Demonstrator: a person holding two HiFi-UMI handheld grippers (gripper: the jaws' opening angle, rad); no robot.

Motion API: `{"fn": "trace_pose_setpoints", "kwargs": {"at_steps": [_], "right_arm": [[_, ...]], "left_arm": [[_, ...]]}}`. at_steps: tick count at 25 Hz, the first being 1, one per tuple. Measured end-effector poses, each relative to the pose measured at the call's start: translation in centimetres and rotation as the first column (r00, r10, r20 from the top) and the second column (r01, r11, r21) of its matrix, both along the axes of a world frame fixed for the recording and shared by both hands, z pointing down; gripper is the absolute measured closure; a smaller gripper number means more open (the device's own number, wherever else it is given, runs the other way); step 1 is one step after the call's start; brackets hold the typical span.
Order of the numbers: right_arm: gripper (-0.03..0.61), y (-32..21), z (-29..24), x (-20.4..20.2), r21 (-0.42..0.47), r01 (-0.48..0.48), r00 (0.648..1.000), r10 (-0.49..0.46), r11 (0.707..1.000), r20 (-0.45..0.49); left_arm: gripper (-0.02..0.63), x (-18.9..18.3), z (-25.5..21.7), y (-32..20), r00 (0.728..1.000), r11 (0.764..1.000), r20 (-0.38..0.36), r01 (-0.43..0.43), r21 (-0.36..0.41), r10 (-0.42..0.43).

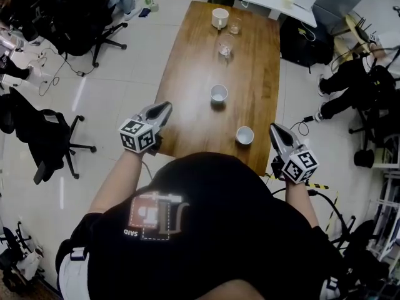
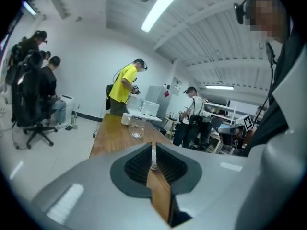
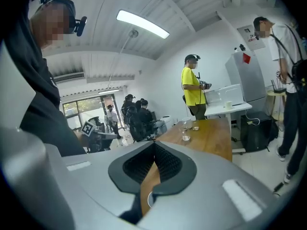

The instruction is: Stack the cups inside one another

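well, nothing's stacked yet: a round white cup (image 1: 244, 135) sits near right and a second white cup (image 1: 219, 93) mid-bench, both empty. two clear glasses (image 1: 225, 45) and a white mug (image 1: 219, 17) stand far along the glossy wooden bench (image 1: 187, 74). the left tongs (image 1: 166, 108) and right tongs (image 1: 274, 129) are closed, holding nothing.

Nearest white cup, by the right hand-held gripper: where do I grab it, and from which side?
I'd pinch the right wall of the nearest white cup, one jaw inside, one outside, coming down from above with the right hand-held gripper. It stands upright, mouth up, no handle showing, and that gripper is closest.
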State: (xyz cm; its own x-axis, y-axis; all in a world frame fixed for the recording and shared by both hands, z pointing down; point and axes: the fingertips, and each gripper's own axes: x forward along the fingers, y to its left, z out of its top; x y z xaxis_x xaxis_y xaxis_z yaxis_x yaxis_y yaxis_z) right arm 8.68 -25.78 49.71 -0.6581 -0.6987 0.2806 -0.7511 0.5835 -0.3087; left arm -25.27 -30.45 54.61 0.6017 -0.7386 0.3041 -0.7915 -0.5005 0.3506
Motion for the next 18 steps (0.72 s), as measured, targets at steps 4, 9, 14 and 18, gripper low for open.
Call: {"fn": "trace_pose_setpoints", "kwargs": {"at_steps": [4, 9, 14, 18], "right_arm": [[0.565, -0.4, -0.3, -1.5, 0.006, 0.04, 0.999, -0.04, 0.999, -0.007], [0.565, -0.1, -0.5, -2.8, 0.005, 0.06, 0.998, -0.06, 0.998, -0.018], [0.565, 0.2, -0.4, -2.6, 0.007, 0.049, 0.999, -0.049, 0.999, -0.017], [0.565, 1.0, -0.3, -2.2, 0.001, 0.029, 0.999, -0.029, 1.0, -0.019]], "left_arm": [[0.591, -1.7, 0.9, 1.7, 0.993, 0.997, -0.085, 0.077, -0.019, -0.079], [0.591, -2.8, 1.3, 2.4, 0.993, 0.996, -0.078, 0.087, -0.023, -0.088], [0.591, -2.2, 0.2, 2.4, 0.997, 0.999, -0.06, 0.05, 0.01, -0.049], [0.591, -0.9, 0.0, 1.9, 1.0, 0.999, 0.016, -0.024, 0.04, 0.024]]}}
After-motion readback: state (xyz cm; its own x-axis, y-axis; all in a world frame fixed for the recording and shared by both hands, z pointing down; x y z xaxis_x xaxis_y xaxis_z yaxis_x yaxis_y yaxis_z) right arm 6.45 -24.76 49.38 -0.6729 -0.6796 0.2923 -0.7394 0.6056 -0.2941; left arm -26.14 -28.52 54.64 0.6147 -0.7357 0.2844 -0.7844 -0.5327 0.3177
